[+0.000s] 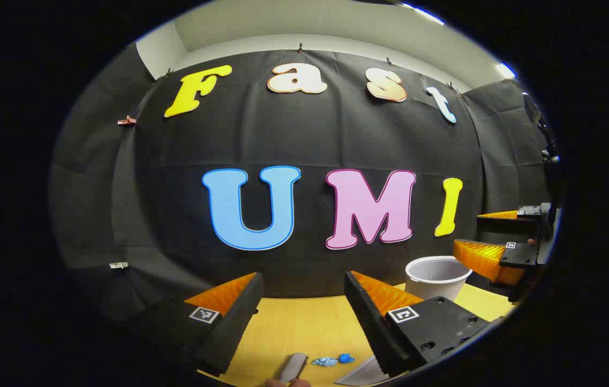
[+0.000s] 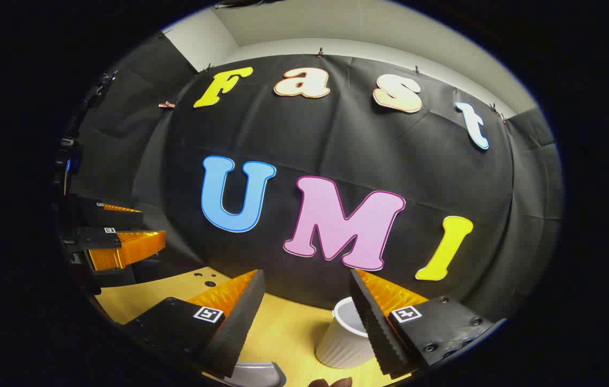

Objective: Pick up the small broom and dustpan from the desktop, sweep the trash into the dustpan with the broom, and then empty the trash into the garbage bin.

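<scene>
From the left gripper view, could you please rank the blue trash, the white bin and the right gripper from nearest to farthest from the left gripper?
1. Blue trash, on the desktop between the left gripper's fingers.
2. White bin, ahead, right.
3. Right gripper, far right, just past the bin.

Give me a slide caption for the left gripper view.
Open left gripper above the yellow desktop, blue trash below, white garbage bin beyond.

A pale yellow wood-grain worktop [image 1: 304, 328] runs up to the black cloth wall. A white ribbed bin [image 1: 436, 277] stands upright on it toward its back edge. Nearer than the bin, small blue scraps of trash [image 1: 332, 360] lie on the bare surface, with a grey handle [image 1: 293, 367] just beside them and a grey dustpan edge [image 1: 360, 373] on their other side.
</scene>
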{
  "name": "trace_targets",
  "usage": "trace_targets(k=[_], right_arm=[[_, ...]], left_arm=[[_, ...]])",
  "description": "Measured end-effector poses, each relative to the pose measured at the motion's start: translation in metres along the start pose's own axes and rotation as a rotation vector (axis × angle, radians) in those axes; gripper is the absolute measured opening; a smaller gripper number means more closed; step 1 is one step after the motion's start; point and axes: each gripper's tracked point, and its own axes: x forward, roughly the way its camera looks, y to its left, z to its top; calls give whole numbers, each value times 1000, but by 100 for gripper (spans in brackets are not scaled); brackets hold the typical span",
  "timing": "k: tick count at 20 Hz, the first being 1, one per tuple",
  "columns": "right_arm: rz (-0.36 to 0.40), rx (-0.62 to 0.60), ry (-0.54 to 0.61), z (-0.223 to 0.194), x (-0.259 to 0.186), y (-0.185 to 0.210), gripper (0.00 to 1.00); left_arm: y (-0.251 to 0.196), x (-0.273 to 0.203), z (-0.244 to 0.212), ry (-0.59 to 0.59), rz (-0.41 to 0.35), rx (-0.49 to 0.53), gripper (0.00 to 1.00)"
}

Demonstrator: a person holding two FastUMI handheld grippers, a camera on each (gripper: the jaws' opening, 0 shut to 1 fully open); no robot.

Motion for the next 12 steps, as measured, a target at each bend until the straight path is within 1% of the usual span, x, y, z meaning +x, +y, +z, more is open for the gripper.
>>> trace_targets(k=[1, 7, 8, 9, 12], right_arm=[[1, -1, 2, 0, -1, 1, 93], [43, 5, 20, -7, -4, 8, 93], [46, 7, 21, -8, -3, 8, 97], [50, 8, 22, -9, -3, 8, 94], [60, 17, 27, -11, -3, 10, 94]], left_arm=[[0, 0, -1, 1, -1, -1, 98], [0, -1, -1, 15, 2, 7, 98], [0, -1, -1, 18, 2, 8, 98], [0, -1, -2, 19, 3, 7, 98], [-1, -2, -5, 34, -4, 2, 98]])
